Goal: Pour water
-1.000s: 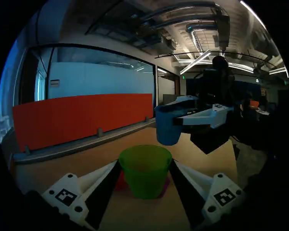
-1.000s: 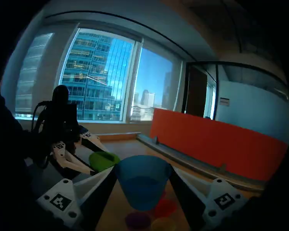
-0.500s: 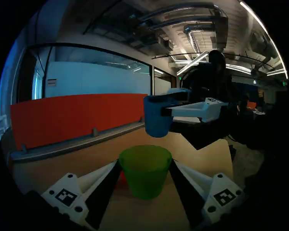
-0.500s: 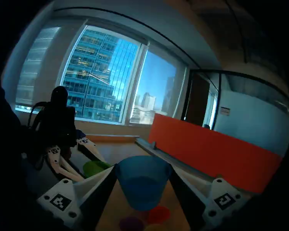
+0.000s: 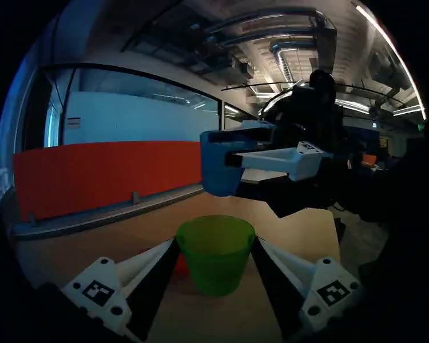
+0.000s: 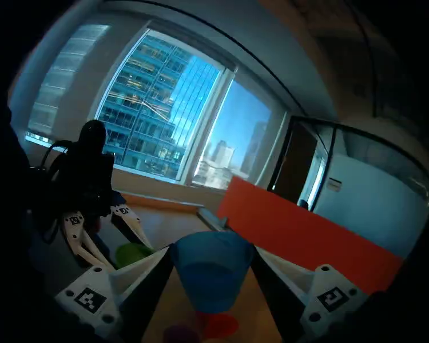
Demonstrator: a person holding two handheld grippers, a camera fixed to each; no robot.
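In the left gripper view, the left gripper (image 5: pixel 215 244) is closed on both sides of a green cup (image 5: pixel 215 270) at 6 o'clock, over the bench (image 5: pixel 297 224). The right gripper (image 5: pixel 240 147) clamps a blue cup (image 5: pixel 214 174) at 12 o'clock from the green cup, higher and not touching it.

Left gripper (image 5: pixel 214 244) and right gripper (image 6: pixel 213 252) have white black-lined jaws with square markers (image 5: pixel 97 291)
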